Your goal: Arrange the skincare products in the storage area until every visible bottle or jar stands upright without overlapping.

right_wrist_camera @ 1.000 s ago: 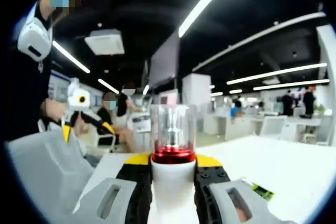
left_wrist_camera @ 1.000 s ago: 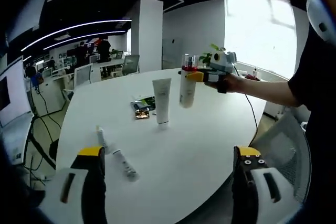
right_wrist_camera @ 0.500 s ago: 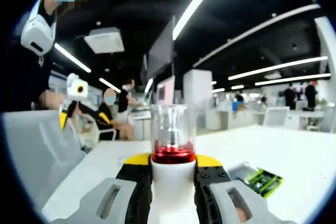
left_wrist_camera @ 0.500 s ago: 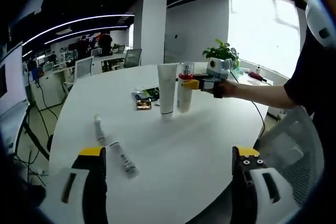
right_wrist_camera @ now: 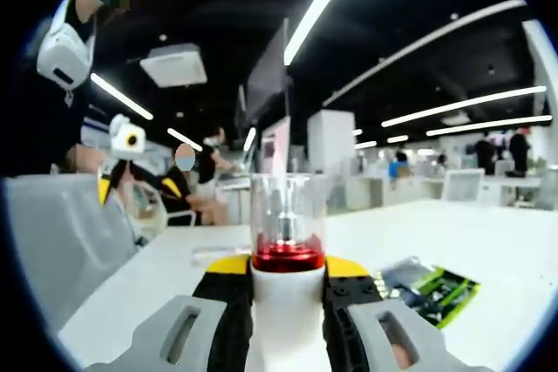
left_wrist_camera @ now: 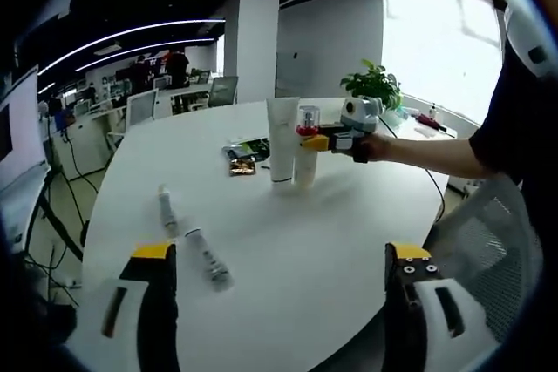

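My right gripper (left_wrist_camera: 321, 139) is shut on a white pump bottle (left_wrist_camera: 306, 152) with a red collar and clear cap, held upright just right of a standing white tube (left_wrist_camera: 282, 140). The bottle's base is at or just above the white table (left_wrist_camera: 349, 233); I cannot tell which. In the right gripper view the same bottle (right_wrist_camera: 287, 246) fills the space between the jaws of my right gripper (right_wrist_camera: 288, 269). Two small tubes (left_wrist_camera: 166, 210) (left_wrist_camera: 209, 264) lie flat nearer to my left gripper (left_wrist_camera: 281, 254), which is open and holds nothing. That left gripper (right_wrist_camera: 122, 163) hangs at the left in the right gripper view.
Green and dark sachets (left_wrist_camera: 243, 155) (right_wrist_camera: 433, 286) lie flat behind the tube. A potted plant (left_wrist_camera: 375, 84) stands at the table's far side. A grey chair (left_wrist_camera: 484, 241) is at the right table edge, and a person's arm (left_wrist_camera: 436, 154) reaches in from the right.
The right gripper has carried the pump bottle down and closer to the white tube. The left gripper's view shifted only slightly; its jaws stay open.
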Demonstrator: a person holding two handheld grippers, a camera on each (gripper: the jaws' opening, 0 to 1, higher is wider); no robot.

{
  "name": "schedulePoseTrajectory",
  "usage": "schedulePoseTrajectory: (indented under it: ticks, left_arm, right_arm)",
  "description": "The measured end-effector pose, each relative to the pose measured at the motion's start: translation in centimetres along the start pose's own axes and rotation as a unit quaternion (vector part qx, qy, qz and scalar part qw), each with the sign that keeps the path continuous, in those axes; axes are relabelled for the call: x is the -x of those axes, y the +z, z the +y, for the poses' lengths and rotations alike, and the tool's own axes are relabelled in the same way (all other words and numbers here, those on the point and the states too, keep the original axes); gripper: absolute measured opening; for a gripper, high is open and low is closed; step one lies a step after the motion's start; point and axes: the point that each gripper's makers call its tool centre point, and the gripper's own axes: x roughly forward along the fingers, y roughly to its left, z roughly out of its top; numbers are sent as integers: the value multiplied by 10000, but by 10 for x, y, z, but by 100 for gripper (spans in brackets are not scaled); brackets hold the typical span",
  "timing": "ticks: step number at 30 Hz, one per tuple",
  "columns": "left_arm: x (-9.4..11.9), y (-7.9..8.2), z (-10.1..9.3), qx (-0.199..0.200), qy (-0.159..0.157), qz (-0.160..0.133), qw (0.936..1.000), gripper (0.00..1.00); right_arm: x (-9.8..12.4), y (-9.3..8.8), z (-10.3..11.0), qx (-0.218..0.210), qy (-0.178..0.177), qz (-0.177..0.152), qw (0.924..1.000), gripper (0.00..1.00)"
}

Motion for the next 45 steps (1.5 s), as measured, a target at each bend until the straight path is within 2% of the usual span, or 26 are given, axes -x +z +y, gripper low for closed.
schedulePoseTrajectory:
  ticks: [5, 17, 27, 28, 29, 30, 32, 34, 36, 39, 43, 45]
  left_arm:
    - [0, 2, -1, 116, -15, -90, 9999, 94]
    - [-4, -5, -8, -15, -83, 86, 9999, 93]
    - [-5, -7, -10, -8, -110, 133, 9999, 93]
    - [-5, -7, -10, -5, -107, 140, 9998, 93]
    - [-5, -7, -10, -1, -109, 151, 9998, 93]
    - [-5, -7, -10, 5, -111, 161, 9998, 93]
    - [-5, -7, -12, 17, -130, 181, 9998, 93]
    - [-4, -4, -14, 52, -127, 167, 9998, 93]
    - [-3, 3, -19, 115, -197, 96, 9997, 93]
    - [-2, 9, -21, 89, -246, 97, 9996, 93]
    - [-3, 13, -23, 1, -294, 127, 9995, 94]
    - [-6, 16, -21, -44, -272, 99, 9996, 94]
  right_arm:
    - [-1, 0, -3, 105, 50, -64, 9999, 22]
    - [-2, 0, 0, 203, 256, -10, 9995, 24]
    - [-2, -1, 0, 161, 242, 23, 9996, 24]
    - [-1, 2, 1, 83, 243, -39, 9997, 24]
    - [-1, 14, 1, -85, 249, -388, 9989, 25]
    - [0, 19, 2, -179, 300, -515, 9981, 28]
    - [3, 20, -4, -106, 189, -412, 9989, 34]
    - [4, 17, -7, -107, 152, -181, 9997, 34]
    - [6, 18, -6, -114, 123, -81, 9998, 34]
    - [11, 14, -4, -198, 21, 185, 9996, 39]
    - [24, 0, -10, -354, -144, 524, 9979, 46]
    - [29, 3, -8, -322, -218, 538, 9978, 48]
